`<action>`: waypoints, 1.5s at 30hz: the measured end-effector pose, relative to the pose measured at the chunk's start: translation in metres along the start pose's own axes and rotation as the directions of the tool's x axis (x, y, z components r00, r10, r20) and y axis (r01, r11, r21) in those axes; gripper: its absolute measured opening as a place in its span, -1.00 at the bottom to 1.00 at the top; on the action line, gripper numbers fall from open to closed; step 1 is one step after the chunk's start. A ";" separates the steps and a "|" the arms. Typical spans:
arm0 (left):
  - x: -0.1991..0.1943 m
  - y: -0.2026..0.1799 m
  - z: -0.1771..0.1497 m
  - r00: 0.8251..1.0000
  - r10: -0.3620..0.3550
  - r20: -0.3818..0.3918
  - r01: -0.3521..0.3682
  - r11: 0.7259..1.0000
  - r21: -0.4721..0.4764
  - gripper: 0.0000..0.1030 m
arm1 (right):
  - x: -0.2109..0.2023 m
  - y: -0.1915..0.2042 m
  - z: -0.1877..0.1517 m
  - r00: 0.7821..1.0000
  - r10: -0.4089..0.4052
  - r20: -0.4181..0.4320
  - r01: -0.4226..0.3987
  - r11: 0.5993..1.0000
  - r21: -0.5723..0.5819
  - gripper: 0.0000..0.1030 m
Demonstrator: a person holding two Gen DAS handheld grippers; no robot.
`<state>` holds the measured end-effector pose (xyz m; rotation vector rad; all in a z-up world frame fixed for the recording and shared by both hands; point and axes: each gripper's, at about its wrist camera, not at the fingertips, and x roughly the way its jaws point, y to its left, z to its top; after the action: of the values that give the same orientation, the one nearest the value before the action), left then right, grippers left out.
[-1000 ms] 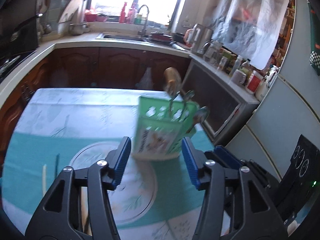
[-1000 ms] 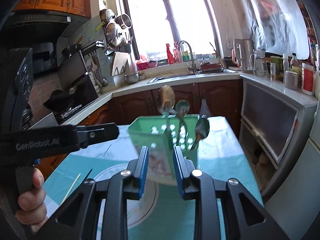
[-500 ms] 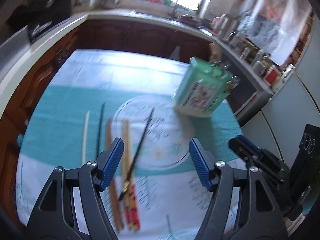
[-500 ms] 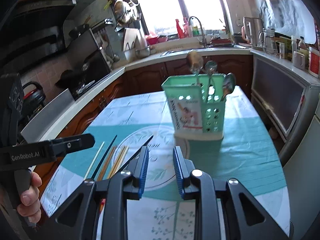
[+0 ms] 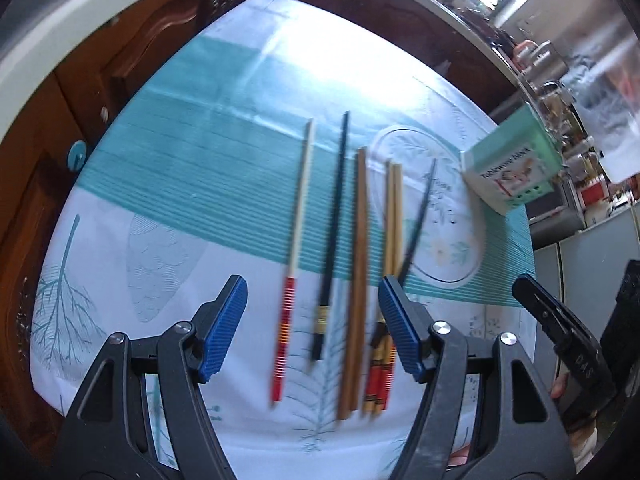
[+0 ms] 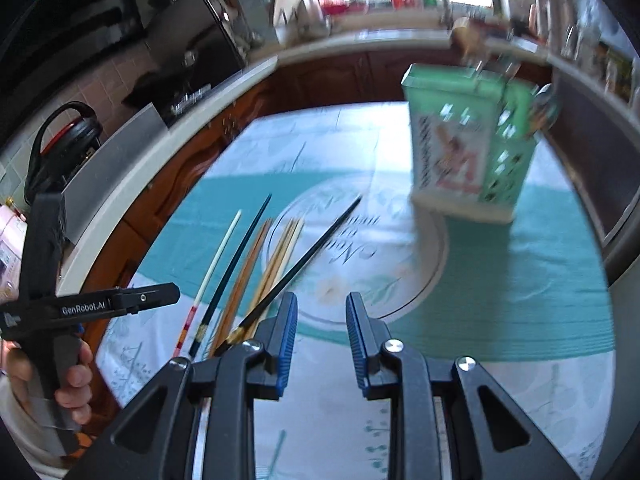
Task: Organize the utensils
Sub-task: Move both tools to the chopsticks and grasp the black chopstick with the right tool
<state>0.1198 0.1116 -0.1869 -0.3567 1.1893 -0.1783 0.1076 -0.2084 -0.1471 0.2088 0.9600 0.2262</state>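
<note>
Several chopsticks lie side by side on the tablecloth: a white one with a red striped handle (image 5: pixel 297 236), a black one (image 5: pixel 333 224), a brown pair (image 5: pixel 359 272), a bamboo pair (image 5: pixel 393 216) and a slanted black one (image 5: pixel 420 220). My left gripper (image 5: pixel 312 320) hovers open over their handle ends, its pads touching none of them. A green utensil holder (image 6: pixel 468 152) with spoons in it stands upright at the far right of the table, also in the left wrist view (image 5: pixel 512 164). My right gripper (image 6: pixel 320 336) is narrowly open and empty, just right of the chopsticks (image 6: pixel 240 272).
A teal and white cloth (image 5: pixel 180 184) with a round print covers the table. Brown cabinets (image 5: pixel 132 60) and a pale counter run behind and left. A stove and a kettle (image 6: pixel 64 148) sit on the left. A hand (image 6: pixel 72 380) holds the left gripper's handle.
My left gripper swung away from the green holder, down and left over the chopsticks, with its jaws wider. The right gripper tipped downward; the holder now sits farther off to the right.
</note>
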 end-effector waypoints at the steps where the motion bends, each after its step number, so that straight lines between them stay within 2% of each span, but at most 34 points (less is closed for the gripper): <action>1: 0.002 0.005 0.001 1.000 0.002 -0.004 -0.002 1.000 -0.009 0.27 | 0.007 -0.001 0.002 1.000 0.013 -0.024 -0.013 1.000 0.016 -0.51; 5: 0.008 0.007 0.012 1.000 -0.015 -0.016 0.014 1.000 -0.007 0.24 | 0.042 -0.002 0.018 0.984 0.085 -0.154 -0.068 0.991 0.114 -0.51; 8: 0.012 -0.006 0.025 0.999 -0.015 -0.030 0.016 0.999 0.050 -0.08 | 0.069 -0.005 0.033 0.962 0.134 -0.240 -0.087 0.977 0.196 -0.51; 9: 0.013 -0.011 0.030 0.999 -0.018 -0.035 0.020 0.998 0.067 -0.20 | 0.079 -0.006 0.039 0.953 0.143 -0.266 -0.085 0.972 0.220 -0.51; 12: 0.017 -0.022 0.044 0.998 -0.016 -0.061 0.022 0.995 0.100 -0.32 | 0.101 -0.007 0.051 0.937 0.146 -0.316 -0.060 0.962 0.265 -0.51; 18: 0.026 -0.040 0.068 0.996 0.025 -0.090 -0.010 0.986 0.164 -0.34 | 0.132 -0.012 0.063 0.907 0.127 -0.402 0.012 0.945 0.326 -0.51; 22: 0.028 -0.044 0.080 0.995 0.040 -0.089 -0.023 0.983 0.183 -0.34 | 0.150 -0.008 0.066 0.877 0.091 -0.471 0.076 0.943 0.324 -0.51; 24: 0.028 -0.044 0.083 0.995 0.043 -0.090 -0.026 0.981 0.190 -0.34 | 0.156 -0.004 0.066 0.867 0.065 -0.494 0.109 0.943 0.315 -0.52; 25: 0.028 -0.044 0.083 0.995 0.044 -0.090 -0.026 0.981 0.193 -0.34 | 0.156 -0.003 0.069 0.869 0.050 -0.492 0.119 0.945 0.305 -0.52; 28: 0.030 -0.044 0.085 0.994 0.052 -0.097 -0.031 0.978 0.204 -0.34 | 0.161 0.010 0.072 0.856 -0.049 -0.515 0.197 0.951 0.237 -0.62; 32: 0.035 -0.041 0.085 0.991 0.061 -0.118 -0.035 0.977 0.208 -0.34 | 0.165 0.026 0.073 0.829 -0.168 -0.533 0.262 0.959 0.104 -0.79; 35: 0.037 -0.046 0.087 0.990 0.073 -0.121 -0.043 0.973 0.228 -0.34 | 0.166 0.030 0.071 0.821 -0.202 -0.533 0.270 0.962 0.052 -0.87; 38: 0.042 -0.057 0.089 0.987 0.082 -0.139 -0.043 0.964 0.263 -0.35 | 0.162 0.021 0.069 0.828 -0.143 -0.542 0.238 0.965 0.109 -0.89; 40: 0.049 -0.066 0.091 0.983 0.087 -0.162 -0.037 0.955 0.293 -0.54 | 0.160 0.010 0.067 0.833 -0.071 -0.549 0.203 0.962 0.183 -0.89; 42: 0.058 -0.074 0.092 0.976 0.099 -0.192 -0.036 0.951 0.306 -0.64 | 0.157 -0.002 0.063 0.837 0.007 -0.547 0.164 0.951 0.262 -0.89; 45: 0.075 -0.079 0.094 0.961 0.125 -0.246 -0.046 0.951 0.305 -0.72 | 0.149 -0.017 0.056 0.843 0.072 -0.533 0.130 0.934 0.332 -0.89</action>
<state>0.2389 0.0311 -0.1930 -0.0149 1.4148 -0.3315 0.2379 -0.1866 -0.2374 0.4833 1.5703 0.0752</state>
